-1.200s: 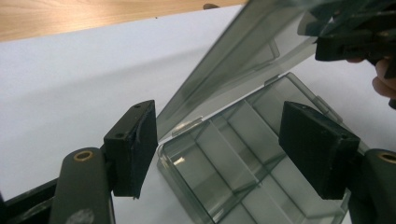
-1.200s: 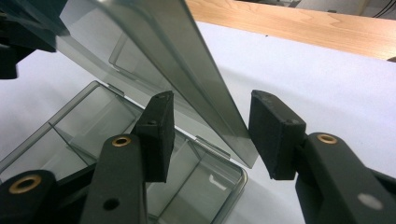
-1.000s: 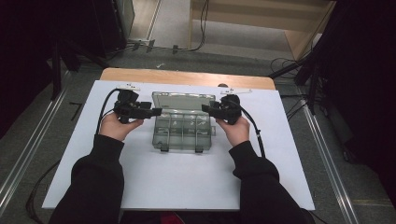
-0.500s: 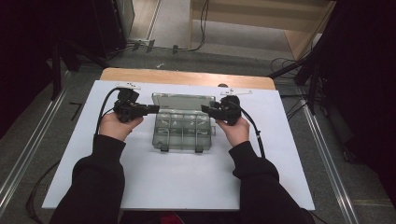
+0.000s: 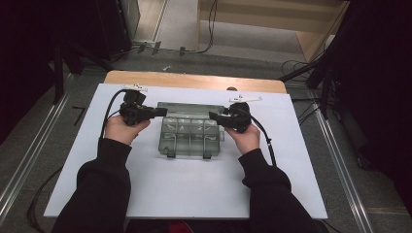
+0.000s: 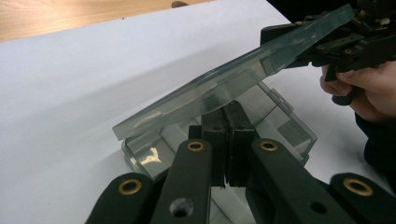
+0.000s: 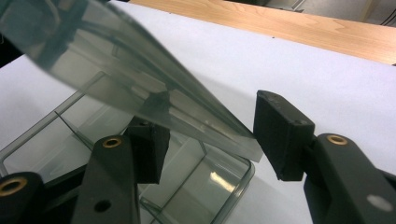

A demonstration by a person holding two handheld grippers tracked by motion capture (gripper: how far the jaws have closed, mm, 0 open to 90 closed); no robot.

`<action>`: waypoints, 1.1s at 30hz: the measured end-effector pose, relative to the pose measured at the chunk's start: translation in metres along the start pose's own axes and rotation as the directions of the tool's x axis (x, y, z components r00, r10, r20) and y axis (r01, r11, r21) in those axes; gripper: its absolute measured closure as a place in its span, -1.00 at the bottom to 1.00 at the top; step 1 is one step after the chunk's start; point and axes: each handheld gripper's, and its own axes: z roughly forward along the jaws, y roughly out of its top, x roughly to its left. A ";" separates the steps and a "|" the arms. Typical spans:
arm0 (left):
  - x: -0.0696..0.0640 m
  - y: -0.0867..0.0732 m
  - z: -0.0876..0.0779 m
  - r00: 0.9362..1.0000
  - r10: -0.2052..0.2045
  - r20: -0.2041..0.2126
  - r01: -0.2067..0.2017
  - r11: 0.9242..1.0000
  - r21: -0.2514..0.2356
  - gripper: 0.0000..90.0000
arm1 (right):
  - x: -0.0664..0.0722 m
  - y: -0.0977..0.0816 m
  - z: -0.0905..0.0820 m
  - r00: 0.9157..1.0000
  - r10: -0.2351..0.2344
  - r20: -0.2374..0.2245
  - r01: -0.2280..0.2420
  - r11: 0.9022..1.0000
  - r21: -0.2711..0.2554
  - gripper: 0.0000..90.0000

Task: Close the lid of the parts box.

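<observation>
A clear plastic compartment box (image 5: pixel 189 138) sits mid-table, and its hinged lid (image 5: pixel 187 108) is lifted at a slant. At the box's left end my left gripper (image 5: pixel 163 111) is shut. In the left gripper view its pads meet (image 6: pixel 229 135) just under the raised lid (image 6: pixel 210 88), over the box's near corner (image 6: pixel 144 154). I cannot tell whether the thin wall is pinched. At the box's right end my right gripper (image 5: pixel 214 116) is open. Its jaws (image 7: pixel 215 137) have just been opening, and the lid's end (image 7: pixel 116 70) lies slantwise between them above the box (image 7: pixel 205 186).
The white tabletop (image 5: pixel 194 194) spreads around the box, with a wooden strip (image 5: pixel 194 80) along its far edge. Both forearms in dark sleeves come in from the near side. Cables and dark stands lie on the floor beyond the table.
</observation>
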 end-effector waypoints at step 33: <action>-0.006 -0.004 -0.003 0.999 0.024 0.030 -0.024 1.000 0.006 0.98 | -0.020 0.003 -0.052 0.993 0.054 -0.101 -0.040 0.990 0.133 0.96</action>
